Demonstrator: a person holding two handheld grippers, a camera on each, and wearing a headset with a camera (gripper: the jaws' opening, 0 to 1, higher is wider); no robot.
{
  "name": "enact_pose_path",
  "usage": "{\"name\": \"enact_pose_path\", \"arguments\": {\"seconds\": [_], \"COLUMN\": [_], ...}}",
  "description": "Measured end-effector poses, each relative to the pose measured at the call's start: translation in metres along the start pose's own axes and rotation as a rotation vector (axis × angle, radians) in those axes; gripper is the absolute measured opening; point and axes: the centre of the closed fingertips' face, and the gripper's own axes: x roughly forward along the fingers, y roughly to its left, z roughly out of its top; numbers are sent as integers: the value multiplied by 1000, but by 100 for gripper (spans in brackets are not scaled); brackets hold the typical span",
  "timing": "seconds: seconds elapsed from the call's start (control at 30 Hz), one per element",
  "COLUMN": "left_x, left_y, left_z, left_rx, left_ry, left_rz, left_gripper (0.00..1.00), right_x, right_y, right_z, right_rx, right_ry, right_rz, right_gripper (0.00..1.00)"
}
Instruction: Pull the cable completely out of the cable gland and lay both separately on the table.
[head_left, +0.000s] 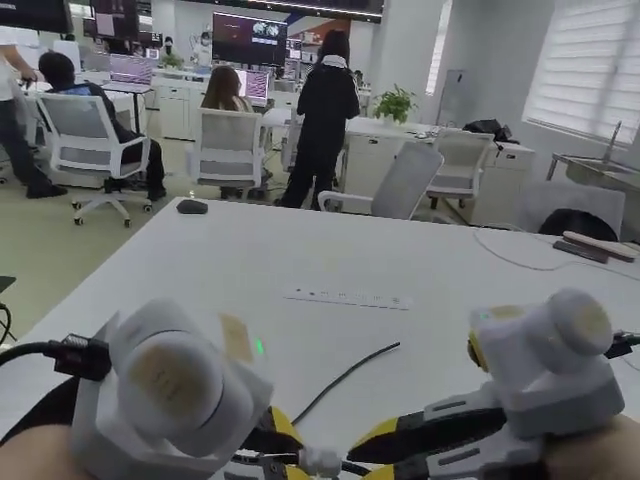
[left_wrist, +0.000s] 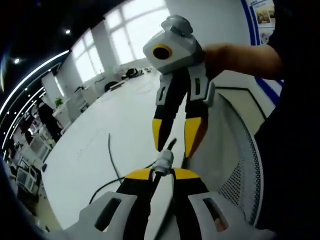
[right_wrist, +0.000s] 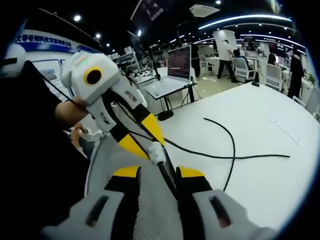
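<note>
White plastic gland (left_wrist: 162, 161) is pinched between the yellow tips of the left gripper (left_wrist: 162, 172), whose jaws are closed onto it. It is held in the air at the near edge of the table (head_left: 300, 250), with a grey mesh chair back (left_wrist: 240, 165) just beside and below. The black cable (head_left: 350, 375) is not out yet and passes through the gland. Its long part trails away over the white tabletop in a loose curve, and a short stub pokes out of the gland's other side.

The right gripper (right_wrist: 159, 171) faces the left one nose to nose, with its tips near the gland. Its jaws stand apart with the stub lying in the gap between them. I cannot tell whether either jaw touches the stub.

In the head view both grippers sit low at the bottom edge, with the gland between them. Further out on the table there is a flat white strip (head_left: 348, 297) near the middle and a small dark object (head_left: 191, 206) at the far edge.

Behind is an open office. People sit at desks with screens, one person (head_left: 325, 120) stands in black, and there is a potted plant (head_left: 397, 102).
</note>
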Motion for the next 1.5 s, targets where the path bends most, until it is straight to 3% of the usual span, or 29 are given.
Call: {"name": "enact_pose_path", "arguments": {"seconds": [0.07, 0.13, 0.23, 0.3, 0.53, 0.77, 1.03, 1.17, 1.37, 1.5], "left_x": [0, 1, 3, 5, 10, 12, 15, 14, 15, 15], "left_y": [-1, -3, -5, -4, -9, -13, -15, -11, -17, -16], "left_z": [1, 2, 1, 1, 0, 6, 5, 9, 8, 9], "left_rx": [-3, -6, 0, 26, 38, 59, 75, 110, 157, 188], "left_ry": [-7, -13, -14, -7, 2, -20, -7, -12, -7, -3], "left_rz": [-3, -9, -16, -4, -21, -37, -60, -39, -68, -55], "left_gripper": [16, 16, 16, 16, 16, 16, 17, 19, 17, 17], "right_x": [2, 4, 2, 1, 0, -1, -1, 0, 0, 0], "right_y": [1, 3, -2, 3, 3, 4, 5, 2, 6, 6], "right_z": [3, 5, 1, 0, -7, -8, -11, -12, -11, -11], "right_rx": [-23, 20, 9, 10, -27, 67, 93, 112, 100, 91], "right_ry": [-23, -57, -58, -65, -55, -96, -102, -104, -85, -73], "right_rz": [14, 39, 24, 57, 39, 91, 79, 67, 88, 93], "right_gripper": [24, 24, 17, 12, 12, 13, 13, 12, 12, 12]}}
